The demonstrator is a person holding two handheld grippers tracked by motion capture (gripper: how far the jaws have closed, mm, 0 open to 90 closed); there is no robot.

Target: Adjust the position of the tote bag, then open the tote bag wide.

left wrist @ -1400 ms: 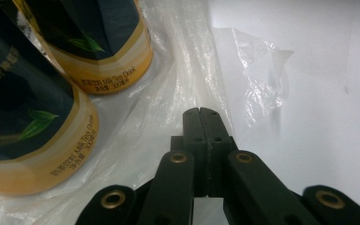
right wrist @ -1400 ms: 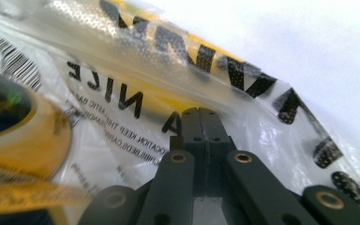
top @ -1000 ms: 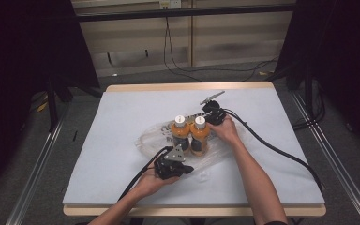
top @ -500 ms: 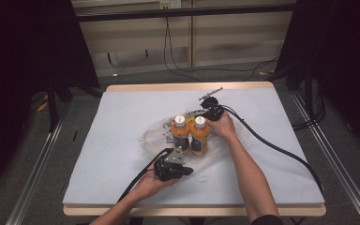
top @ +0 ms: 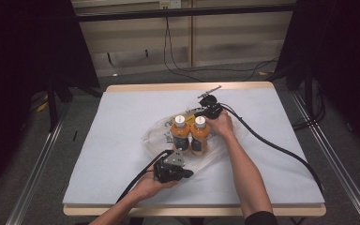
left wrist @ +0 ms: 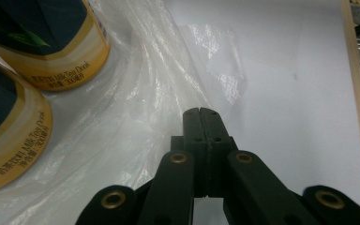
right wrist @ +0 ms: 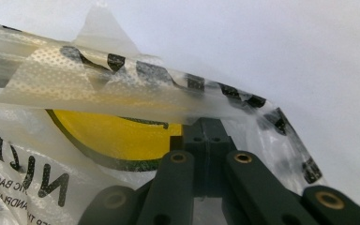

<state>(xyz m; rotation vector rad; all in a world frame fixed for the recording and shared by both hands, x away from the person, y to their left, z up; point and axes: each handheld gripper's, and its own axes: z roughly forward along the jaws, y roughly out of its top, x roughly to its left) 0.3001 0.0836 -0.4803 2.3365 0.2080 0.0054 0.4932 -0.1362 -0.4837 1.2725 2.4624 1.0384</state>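
two orange bottles (top: 190,135) stand upright side by side in the middle of the table (top: 122,140), inside or on a clear plastic bag (top: 157,136) that lies crumpled around their bases. the right tongs (top: 205,108) sit just behind the bottles, on the far side from the person, and in the right gripper view they are pressed together on the printed rim of the bag (right wrist: 136,89), pinching the film. the left tongs (top: 180,161) are just in front of the bottles, on the near side; in the left gripper view they (left wrist: 200,123) are pressed together over the edge of the film (left wrist: 136,103), though i cannot tell whether any plastic is actually caught between them. the worry from here is the bottles: they are tall, close together and standing on loose film, so if either hand tugs the bag sideways the plastic could drag under their bases and tip one into the other. a pull upward on the far rim alone might tilt the pair toward the person. the thin film could also slip out of the pinch, or stretch and tear at the taped rim.
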